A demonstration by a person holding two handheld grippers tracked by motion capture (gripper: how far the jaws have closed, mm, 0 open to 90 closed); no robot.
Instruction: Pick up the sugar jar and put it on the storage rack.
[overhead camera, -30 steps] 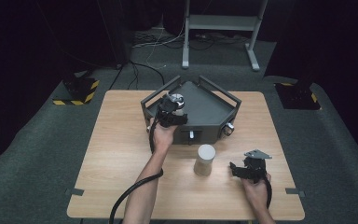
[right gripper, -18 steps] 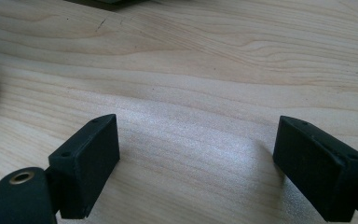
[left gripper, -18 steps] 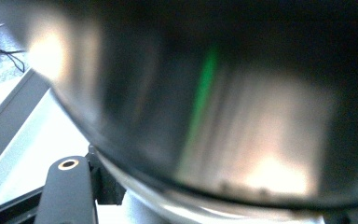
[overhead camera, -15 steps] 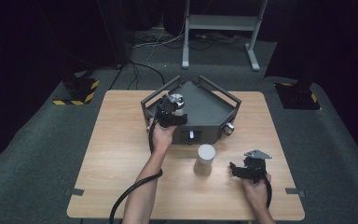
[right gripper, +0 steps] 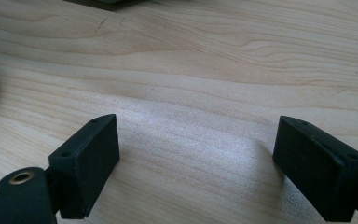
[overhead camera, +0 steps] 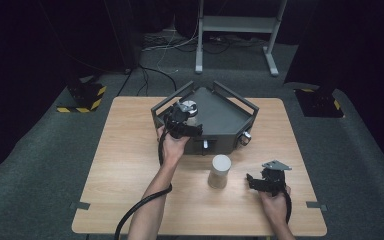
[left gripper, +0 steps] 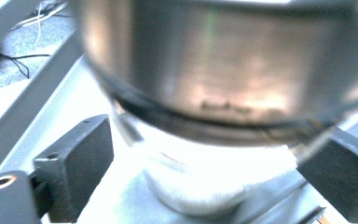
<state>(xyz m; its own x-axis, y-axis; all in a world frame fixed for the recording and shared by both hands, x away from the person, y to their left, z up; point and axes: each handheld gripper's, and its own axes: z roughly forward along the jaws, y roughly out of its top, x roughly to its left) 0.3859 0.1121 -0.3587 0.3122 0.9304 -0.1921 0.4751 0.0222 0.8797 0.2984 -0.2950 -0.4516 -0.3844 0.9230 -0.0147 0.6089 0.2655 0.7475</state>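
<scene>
Releasing now: the left gripper [overhead camera: 182, 121] has just been opening its jaws, and the metal-lidded jar [overhead camera: 188, 108] sits between them on the grey tray [overhead camera: 220, 117] at the far side of the counter [overhead camera: 130, 165], the pads spread clear of its pale base. In the left gripper view the jar [left gripper: 214, 116] looms close and blurred. Best play, I'd say: draw straight back and slightly up, so neither pad clips the lid and topples it. Right gripper [overhead camera: 265, 181] rests low on the near right, jaws spread over bare wood, nothing between them, just beside the white cylinder [overhead camera: 219, 170]
</scene>
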